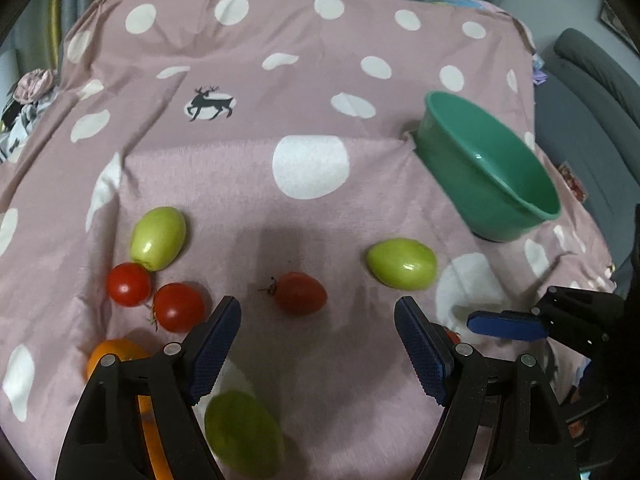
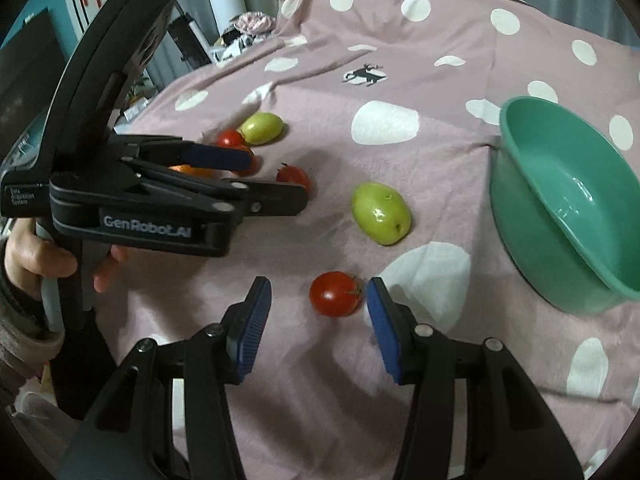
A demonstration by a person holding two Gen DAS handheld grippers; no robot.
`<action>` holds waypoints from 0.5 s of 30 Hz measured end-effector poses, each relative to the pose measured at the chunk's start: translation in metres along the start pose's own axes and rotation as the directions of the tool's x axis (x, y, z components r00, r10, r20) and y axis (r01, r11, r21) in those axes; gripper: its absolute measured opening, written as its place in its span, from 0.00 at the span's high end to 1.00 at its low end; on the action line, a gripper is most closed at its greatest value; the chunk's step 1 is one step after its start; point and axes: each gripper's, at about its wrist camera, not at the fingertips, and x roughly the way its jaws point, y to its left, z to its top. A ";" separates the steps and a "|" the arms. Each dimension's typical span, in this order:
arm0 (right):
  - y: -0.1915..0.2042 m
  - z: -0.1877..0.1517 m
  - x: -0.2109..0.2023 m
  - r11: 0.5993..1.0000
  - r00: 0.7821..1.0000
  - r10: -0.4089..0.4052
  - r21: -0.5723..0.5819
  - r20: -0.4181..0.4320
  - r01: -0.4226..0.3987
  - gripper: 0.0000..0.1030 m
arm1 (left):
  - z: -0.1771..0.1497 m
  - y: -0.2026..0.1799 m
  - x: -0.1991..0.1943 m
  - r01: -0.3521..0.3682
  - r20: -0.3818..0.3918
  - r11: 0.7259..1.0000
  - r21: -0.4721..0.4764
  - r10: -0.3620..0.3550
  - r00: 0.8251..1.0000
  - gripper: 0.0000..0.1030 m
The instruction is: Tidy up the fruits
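Pink polka-dot cloth (image 1: 248, 184) over bench. Green plastic bowl (image 2: 560, 200) beyond right gripper (image 2: 318, 300), rightward. Left gripper (image 1: 318, 318) wide open, nothing held; oblong red tomato (image 1: 300, 293) just ahead. Right fingers (image 2: 380, 322) part-open around round red tomato (image 2: 335, 294), unpinched.

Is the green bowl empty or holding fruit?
Empty. The green bowl shows only bare inside; every fruit lies on the cloth.

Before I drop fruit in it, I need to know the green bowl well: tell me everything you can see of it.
The green bowl is a deep, round, teal-green bowl that looks like glossy plastic, with a thin flared rim and smooth walls catching highlights. It is empty and stands upright on the pink polka-dot cloth, which puckers against its far side. No fruit and neither hand-held gripper touches it; the nearest fruit, a green one, lies apart from it.
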 end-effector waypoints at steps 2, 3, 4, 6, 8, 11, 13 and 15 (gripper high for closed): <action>-0.001 0.002 0.005 1.000 1.000 -0.005 -0.009 -0.014 0.005 0.55 | 0.002 0.004 0.004 0.002 -0.005 1.000 -0.020 -0.002 1.000 0.29; -0.001 0.003 0.009 1.000 1.000 -0.011 -0.017 -0.026 0.011 0.58 | 0.002 0.005 0.005 0.005 -0.007 1.000 -0.028 -0.005 1.000 0.30; 0.000 0.003 0.011 1.000 0.999 -0.016 -0.024 -0.035 0.015 0.61 | 0.003 0.006 0.006 0.009 -0.008 0.999 -0.034 -0.009 1.000 0.31; 0.001 0.003 0.015 0.999 0.999 -0.022 -0.039 -0.048 0.020 0.62 | 0.005 0.006 0.008 0.009 -0.010 1.000 -0.030 -0.009 1.000 0.31; 0.001 0.003 0.017 0.999 0.998 -0.027 -0.045 -0.057 0.024 0.63 | 0.006 0.005 0.011 0.004 -0.017 1.000 -0.021 -0.005 1.000 0.41; -0.001 0.002 0.021 0.998 0.997 -0.040 -0.047 -0.072 0.036 0.68 | 0.007 0.003 0.017 0.005 -0.034 1.000 -0.015 -0.006 0.999 0.51; -0.002 0.001 0.022 0.998 0.996 -0.040 -0.049 -0.076 0.036 0.71 | 0.006 0.002 0.020 0.008 -0.039 1.000 -0.013 -0.008 0.999 0.55; -0.003 -0.001 0.022 0.998 0.996 -0.037 -0.045 -0.077 0.033 0.71 | 0.006 0.001 0.023 0.001 -0.042 1.000 -0.011 -0.002 0.999 0.60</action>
